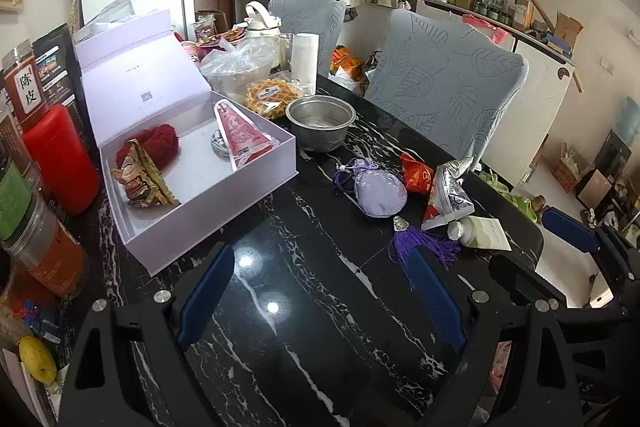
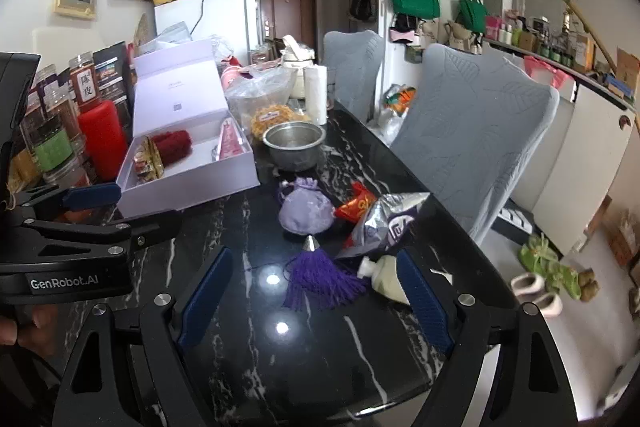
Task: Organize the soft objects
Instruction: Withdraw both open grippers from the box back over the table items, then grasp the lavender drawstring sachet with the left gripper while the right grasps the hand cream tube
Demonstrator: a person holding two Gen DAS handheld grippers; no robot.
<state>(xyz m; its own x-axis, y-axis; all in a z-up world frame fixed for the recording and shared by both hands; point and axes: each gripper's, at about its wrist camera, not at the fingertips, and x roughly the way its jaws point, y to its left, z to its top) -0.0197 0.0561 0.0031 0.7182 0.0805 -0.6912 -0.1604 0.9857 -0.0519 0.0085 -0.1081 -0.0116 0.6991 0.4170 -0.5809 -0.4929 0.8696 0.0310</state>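
On the worktop (image 2: pixel 304 347): both grippers hover, nothing held.
Jaws: left gripper (image 1: pixel 320 291) apart; right gripper (image 2: pixel 316 299) apart.
Risk: purple tassel (image 2: pixel 320 279) strands slipping, dragging the lilac pouch (image 2: pixel 306 213).

Black marbled bench (image 1: pixel 304 307). Open white box (image 1: pixel 224 195) holding a red fluffy item (image 1: pixel 158 143), snack packet (image 1: pixel 140 183) and pink pouch (image 1: pixel 240 135). Beside it: metal bowl (image 1: pixel 320 121), lilac sachet (image 1: pixel 378 193), purple tassel (image 1: pixel 424 247), silver packet (image 1: pixel 450 187), cream tube (image 1: pixel 482 233). Left hand-held gripper (image 1: pixel 320 303), fingers spread apart, holding nothing.
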